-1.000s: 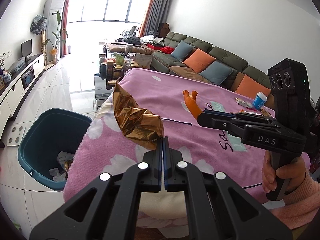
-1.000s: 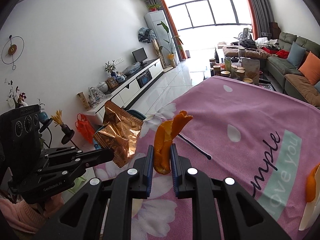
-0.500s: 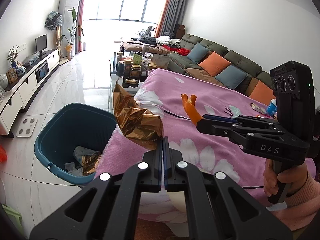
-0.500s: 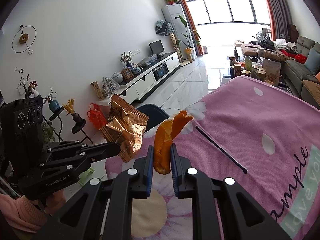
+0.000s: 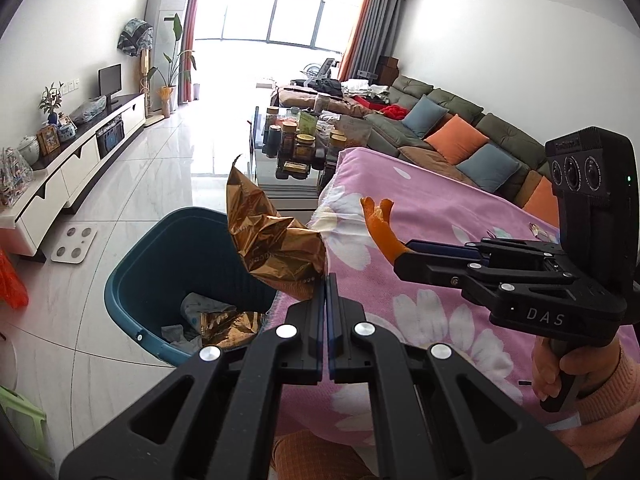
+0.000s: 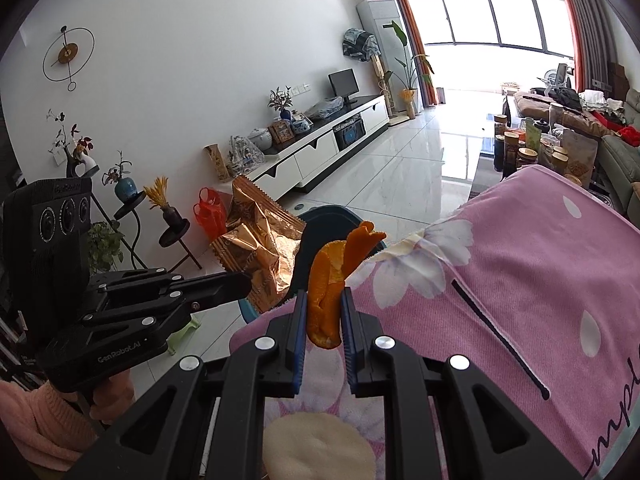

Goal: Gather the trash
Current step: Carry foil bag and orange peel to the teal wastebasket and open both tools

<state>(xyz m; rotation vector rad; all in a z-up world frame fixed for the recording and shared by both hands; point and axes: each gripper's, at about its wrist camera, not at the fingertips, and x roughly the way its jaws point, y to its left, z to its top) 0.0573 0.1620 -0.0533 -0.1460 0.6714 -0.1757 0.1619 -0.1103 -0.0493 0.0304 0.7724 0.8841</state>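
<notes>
Wrapper and peel, both carried nearer the bin.
Left tool (image 5: 326, 280) clamps gold wrapper (image 5: 272, 240), long axis upright, above teal bin (image 5: 132, 280); right tool (image 6: 323, 300) grips orange peel (image 6: 336, 272), upright, over pink-covered surface (image 6: 520, 260).

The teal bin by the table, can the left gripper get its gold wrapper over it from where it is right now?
Probably yes. The left gripper, shut on the gold wrapper, sits at the table edge beside the teal bin, whose open top looks unobstructed.

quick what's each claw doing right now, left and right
Left claw: closed, holding the gold foil wrapper.
Right claw: closed, holding the orange peel.
</notes>
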